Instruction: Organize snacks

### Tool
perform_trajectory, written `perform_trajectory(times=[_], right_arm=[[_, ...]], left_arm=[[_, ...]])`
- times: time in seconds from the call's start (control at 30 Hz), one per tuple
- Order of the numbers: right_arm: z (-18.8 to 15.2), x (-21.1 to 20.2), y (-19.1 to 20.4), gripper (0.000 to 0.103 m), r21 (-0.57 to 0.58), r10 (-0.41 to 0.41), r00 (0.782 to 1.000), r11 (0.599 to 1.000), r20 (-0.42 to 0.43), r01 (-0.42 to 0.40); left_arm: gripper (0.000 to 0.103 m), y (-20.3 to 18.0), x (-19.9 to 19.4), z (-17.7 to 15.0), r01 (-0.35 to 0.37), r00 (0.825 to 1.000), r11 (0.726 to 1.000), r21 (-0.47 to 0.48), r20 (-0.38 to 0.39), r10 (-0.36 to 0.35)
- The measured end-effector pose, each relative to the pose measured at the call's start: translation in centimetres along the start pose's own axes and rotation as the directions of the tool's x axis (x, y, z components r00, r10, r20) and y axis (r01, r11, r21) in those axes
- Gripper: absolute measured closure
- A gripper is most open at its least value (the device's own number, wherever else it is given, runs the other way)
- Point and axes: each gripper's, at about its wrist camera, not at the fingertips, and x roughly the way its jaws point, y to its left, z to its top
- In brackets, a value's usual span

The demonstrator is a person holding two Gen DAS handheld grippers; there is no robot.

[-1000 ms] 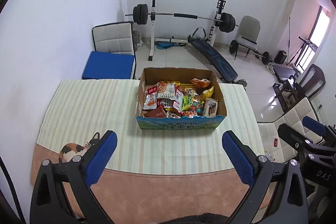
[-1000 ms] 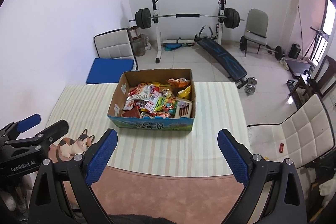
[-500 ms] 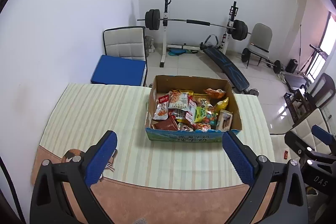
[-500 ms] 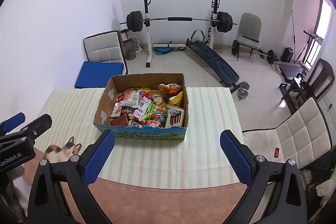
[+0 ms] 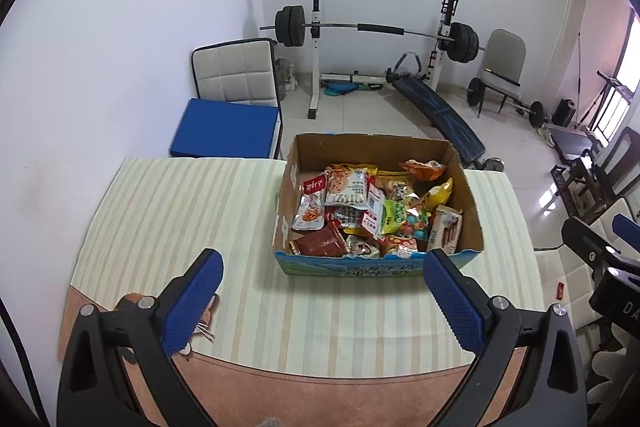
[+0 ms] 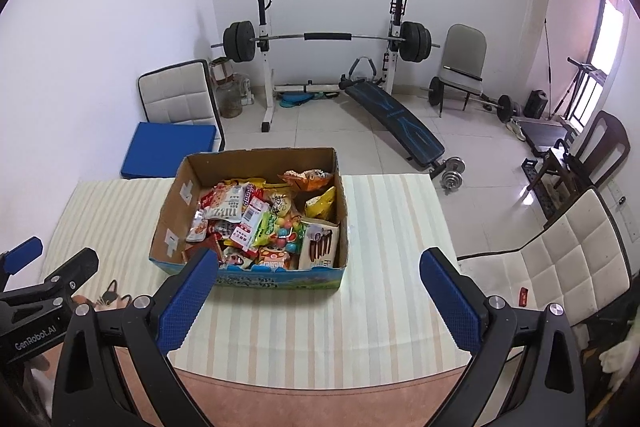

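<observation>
The cardboard box sits on the table, toward its far edge, snack packets piled inside. From the box, a chair stands on the floor at ten o'clock, the barbell rack at twelve against the wall, a bench at one.

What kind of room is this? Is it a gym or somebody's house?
Probably a room in a home, used partly as a gym. A barbell rack and sit-up bench stand by the wall, while a cardboard box of snacks sits on a table with a striped cloth.
</observation>
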Motion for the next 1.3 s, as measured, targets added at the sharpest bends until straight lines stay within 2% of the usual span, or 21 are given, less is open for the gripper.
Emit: perform_trajectory(times=[0.37,1.3], right_arm=[[-0.2,1.6,0.5,0.000,-0.013,0.012,1.000,1.000,-0.023,-0.012],[-0.6,1.3,0.5,0.000,-0.006,0.015,0.999,1.000,-0.035,-0.015]], left_arm=[[0.000,0.0,0.9,0.4,-0.008,1.000,1.000,0.000,-0.013,0.008],[0.000,-0.5,1.3,0.0,-0.004,1.000,1.000,0.025,-0.012,0.004]])
